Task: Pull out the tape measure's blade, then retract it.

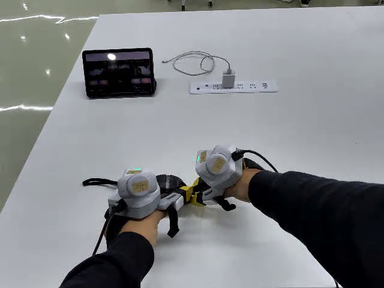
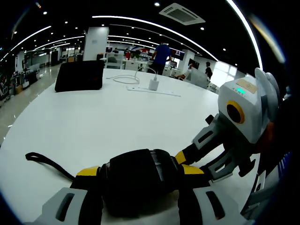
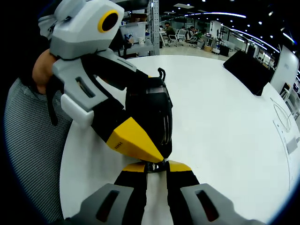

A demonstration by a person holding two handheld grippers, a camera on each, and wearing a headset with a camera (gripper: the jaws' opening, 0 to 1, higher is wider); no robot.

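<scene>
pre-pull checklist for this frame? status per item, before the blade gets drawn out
1. Left tongs clamp the tape measure case: ok.
2. Right tongs shut on the blade tip: ok.
3. Blade not yet drawn out, tip at the case mouth: ok.
4. Wrist strap lies loose on the table, clear of both tongs: ok.
5. Tablet and power strip far from the pull line: ok.
6. Blade lock released: cannot tell.

No legible txt, labels or nos.; tablet [image 1: 119,72] screen too blurred to read.
</scene>
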